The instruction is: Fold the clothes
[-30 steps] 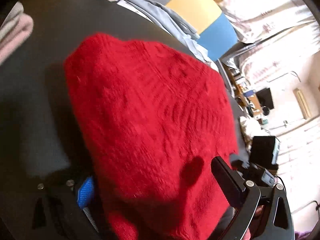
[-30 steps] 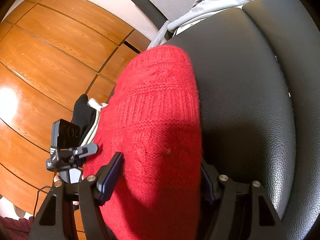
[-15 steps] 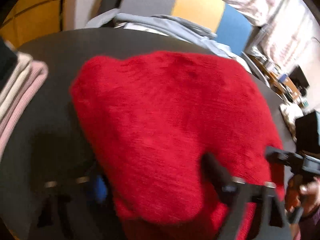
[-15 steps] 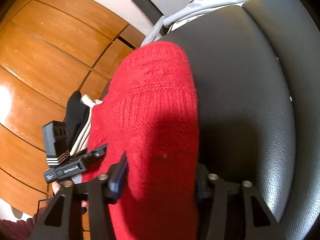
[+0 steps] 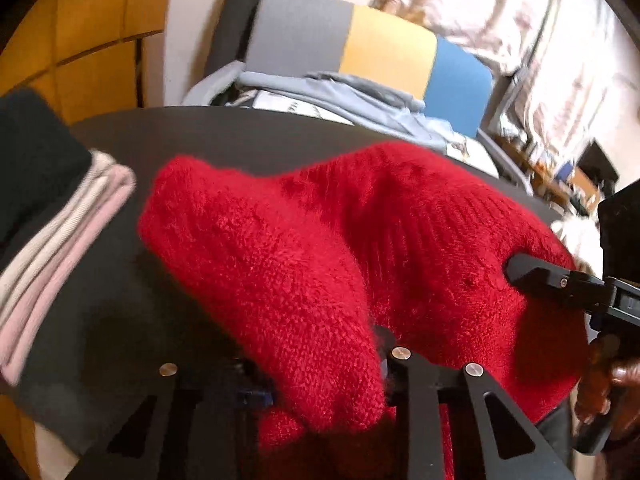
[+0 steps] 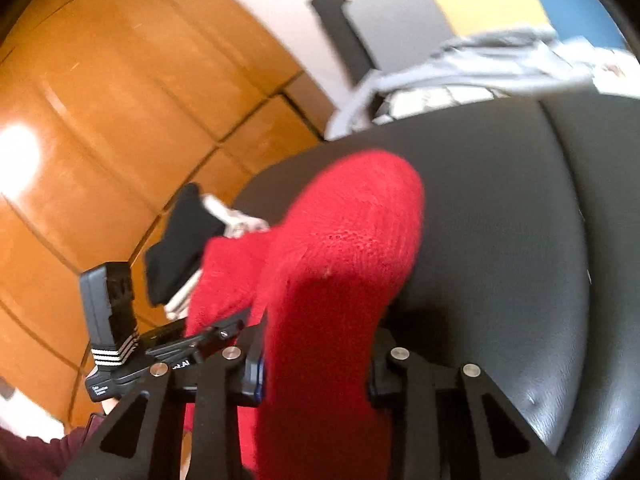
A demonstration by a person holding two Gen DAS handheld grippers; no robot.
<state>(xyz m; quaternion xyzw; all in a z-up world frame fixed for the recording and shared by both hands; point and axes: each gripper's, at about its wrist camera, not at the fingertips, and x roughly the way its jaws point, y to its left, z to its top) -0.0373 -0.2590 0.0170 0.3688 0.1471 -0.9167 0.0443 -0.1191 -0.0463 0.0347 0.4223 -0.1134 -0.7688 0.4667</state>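
A red knitted sweater (image 5: 328,240) is lifted off the black leather seat (image 5: 120,312). My left gripper (image 5: 320,376) is shut on its near edge, and the fabric bulges up between the fingers. In the right wrist view the red sweater (image 6: 340,260) runs up from my right gripper (image 6: 316,372), which is shut on a thick fold of it. The right gripper also shows at the right edge of the left wrist view, a hand (image 5: 612,388) holding it. The fingertips of both grippers are hidden by the knit.
A stack of folded clothes (image 5: 52,240), black on top of white and pink, sits at the seat's left end. Grey-blue garments (image 5: 344,96) lie behind on a grey, yellow and blue chair (image 5: 384,52). Wooden panels (image 6: 120,120) stand to the left.
Both grippers have risen and tilted, lifting the sweater off the seat and bunching it. The left gripper swung toward the clothes stack and its jaws have closed in on the knit.
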